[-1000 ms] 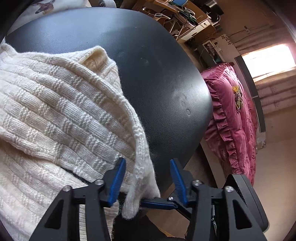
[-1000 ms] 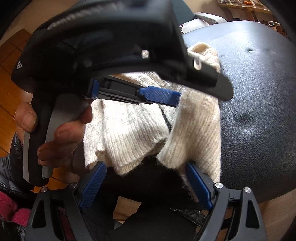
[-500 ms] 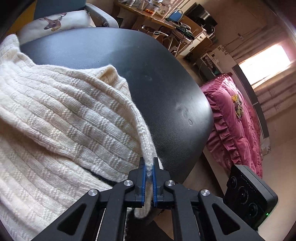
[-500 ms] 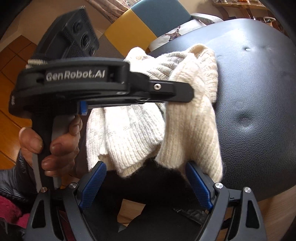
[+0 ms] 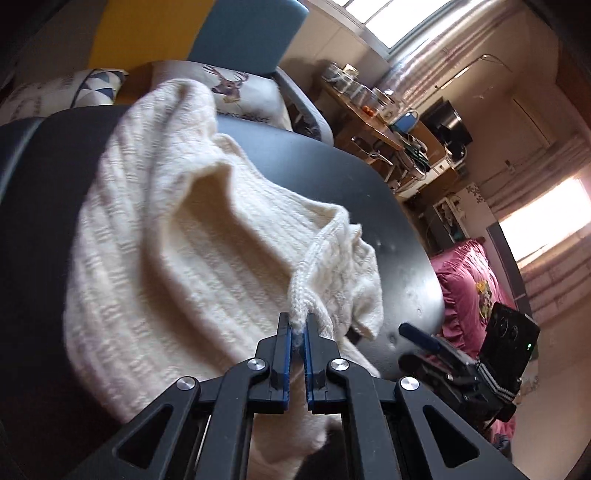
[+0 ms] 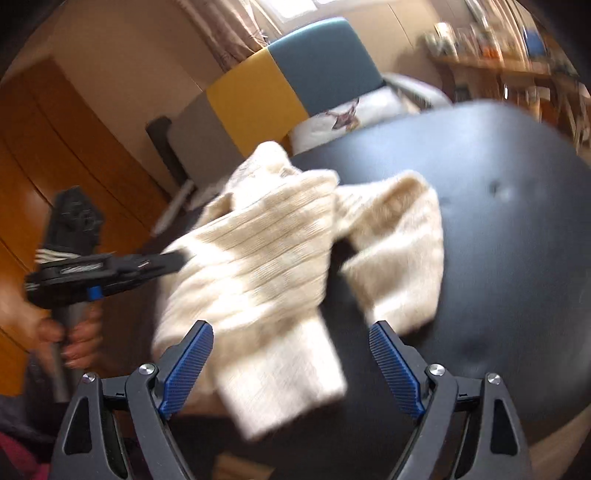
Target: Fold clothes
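— What have you got on your left side?

— My left gripper (image 5: 298,325) sits at the bottom centre of its own view, blue pads pressed together on a ribbed edge of the cream knit sweater (image 5: 192,258). The knit rises from the pinch in a taut ridge, then spreads across the middle and left of the frame over the black padded surface (image 5: 388,206). In the right wrist view the same gripper (image 6: 173,260) shows at the middle left, reaching into the cloth from the side, with the hand (image 6: 79,332) that holds it lower left, blurred.

— And further right in the left view?

— A cushion with a deer print (image 5: 236,92) at the upper centre, a blue chair back (image 5: 243,33) above it, a cluttered wooden desk (image 5: 369,122) upper right, and a pink ruffled bedspread (image 5: 465,295) at the right edge. My right gripper (image 5: 424,341) pokes in at the lower right, just beside the sweater's hanging corner.

— What is your right side doing?

— My right gripper (image 6: 291,369) is spread wide at the bottom of its view, pinching nothing. A sweater cuff (image 6: 280,376) lies between the two blue pads, and I cannot tell whether it touches either one. The rest of the sweater (image 6: 277,251) is heaped across the centre, one fold draped toward the right over the black surface (image 6: 509,240).
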A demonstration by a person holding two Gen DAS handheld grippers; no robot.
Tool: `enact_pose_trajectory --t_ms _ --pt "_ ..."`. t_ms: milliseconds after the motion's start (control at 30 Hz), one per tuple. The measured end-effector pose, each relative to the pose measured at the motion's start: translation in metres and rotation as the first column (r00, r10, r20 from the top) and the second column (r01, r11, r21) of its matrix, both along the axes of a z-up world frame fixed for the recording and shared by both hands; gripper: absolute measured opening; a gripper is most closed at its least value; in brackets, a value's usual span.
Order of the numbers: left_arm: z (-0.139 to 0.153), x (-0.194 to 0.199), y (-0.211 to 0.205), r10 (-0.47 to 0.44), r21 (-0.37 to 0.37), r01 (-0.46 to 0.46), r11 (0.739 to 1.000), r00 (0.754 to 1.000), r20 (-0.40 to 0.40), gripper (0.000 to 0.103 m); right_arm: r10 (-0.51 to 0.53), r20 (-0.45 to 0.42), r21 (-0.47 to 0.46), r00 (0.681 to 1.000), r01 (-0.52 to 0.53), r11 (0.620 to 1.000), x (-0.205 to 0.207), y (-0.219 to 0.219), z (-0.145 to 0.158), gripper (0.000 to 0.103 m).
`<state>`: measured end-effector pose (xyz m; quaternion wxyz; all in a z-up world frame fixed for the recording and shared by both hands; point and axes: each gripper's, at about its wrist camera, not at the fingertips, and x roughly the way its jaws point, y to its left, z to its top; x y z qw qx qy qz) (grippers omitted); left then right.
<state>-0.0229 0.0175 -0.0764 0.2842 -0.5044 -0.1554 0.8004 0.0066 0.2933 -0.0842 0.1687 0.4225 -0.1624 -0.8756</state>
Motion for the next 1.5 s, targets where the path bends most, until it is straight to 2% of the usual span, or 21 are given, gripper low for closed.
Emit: enact_pose_trajectory --t_ms 67,167,267,400,500,600,667,733,800,833,867,900,933,967,1133,1233,1300,1367,1467,1500 --pt "-0.003 0.007 -0.025 0.042 0.001 -0.042 0.999 0.999 -0.011 0.006 -0.007 -0.011 0.095 1.0 0.008 0.995 -0.018 -0.016 0.002 0.089" --pt "-0.014 0.011 -0.054 0.105 -0.006 -0.105 0.994 0.994 -0.001 0.006 -0.022 0.039 0.185 0.999 0.014 0.983 -0.039 -0.024 -0.005 0.089" --pt "-0.028 0.018 -0.071 0.126 -0.049 -0.125 0.991 0.992 0.012 0.007 0.029 0.079 0.15 0.996 -0.04 0.988 -0.045 -0.041 -0.011 0.089" --pt "-0.045 0.024 -0.081 0.112 -0.023 -0.111 0.994 0.992 0.055 0.007 0.155 0.068 0.136 0.986 -0.163 0.977 -0.025 -0.067 -0.013 0.089" --pt "-0.051 0.026 -0.082 0.098 0.015 -0.1 0.995 0.991 0.087 0.018 0.246 0.078 0.129 0.966 -0.254 0.958 -0.005 -0.081 -0.019 0.089" --pt "-0.05 0.03 -0.083 0.089 0.07 -0.096 0.993 0.992 0.087 0.033 0.296 0.147 0.147 0.944 -0.317 0.937 0.002 -0.096 -0.036 0.089" --pt "-0.049 0.033 -0.082 0.084 0.095 -0.092 0.991 0.993 0.082 0.056 0.299 0.164 0.19 0.94 -0.327 0.926 0.004 -0.102 -0.043 0.089" --pt "-0.046 0.034 -0.073 0.073 0.067 -0.077 0.995 0.996 0.05 0.058 0.3 0.169 0.189 0.939 -0.329 0.925 0.004 -0.105 -0.043 0.092" --pt "-0.044 0.039 -0.064 0.058 0.018 -0.058 0.998 0.998 0.0 0.056 0.298 0.171 0.187 0.939 -0.328 0.926 0.004 -0.108 -0.043 0.096" --pt "-0.045 0.037 -0.058 0.059 -0.009 -0.059 0.998 0.998 -0.006 0.049 0.294 0.165 0.186 0.941 -0.323 0.928 0.005 -0.108 -0.043 0.096" --pt "-0.046 0.035 -0.052 0.058 -0.035 -0.059 0.998 0.998 -0.013 0.032 0.29 0.16 0.185 0.944 -0.317 0.93 0.006 -0.108 -0.043 0.096" --pt "-0.05 0.034 -0.051 0.059 -0.051 -0.059 0.997 0.998 -0.006 0.023 0.285 0.154 0.182 0.946 -0.311 0.933 0.007 -0.108 -0.043 0.096" --pt "-0.053 0.034 -0.052 0.068 -0.063 -0.067 0.996 0.998 0.002 0.008 0.281 0.15 0.178 0.948 -0.305 0.936 0.009 -0.108 -0.043 0.097" --pt "-0.056 0.034 -0.053 0.077 -0.074 -0.076 0.994 0.997 0.009 0.008 0.276 0.147 0.173 0.95 -0.3 0.938 0.009 -0.108 -0.043 0.097" --pt "-0.047 0.041 -0.077 0.156 0.009 -0.157 0.988 0.988 0.012 0.007 0.276 0.127 0.143 0.953 -0.293 0.945 0.01 -0.11 -0.043 0.103" --pt "-0.028 0.048 -0.106 0.242 0.137 -0.24 0.961 0.97 -0.002 0.007 0.294 0.129 0.224 0.947 -0.317 0.922 0.015 -0.122 -0.043 0.103" --pt "-0.018 0.052 -0.12 0.276 0.158 -0.267 0.951 0.961 -0.037 0.007 0.282 0.134 0.252 0.95 -0.308 0.917 0.016 -0.129 -0.042 0.103" --pt "-0.012 0.057 -0.131 0.3 0.12 -0.29 0.95 0.95 -0.083 0.007 0.27 0.138 0.28 0.953 -0.299 0.912 0.017 -0.135 -0.041 0.103" --pt "-0.017 0.061 -0.147 0.332 0.103 -0.324 0.94 0.94 -0.072 0.008 0.251 0.144 0.321 0.957 -0.285 0.903 0.019 -0.144 -0.039 0.103" --pt "-0.018 0.063 -0.155 0.36 0.103 -0.352 0.93 0.93 -0.073 0.008 0.245 0.146 0.335 0.959 -0.281 0.899 0.019 -0.147 -0.039 0.103"
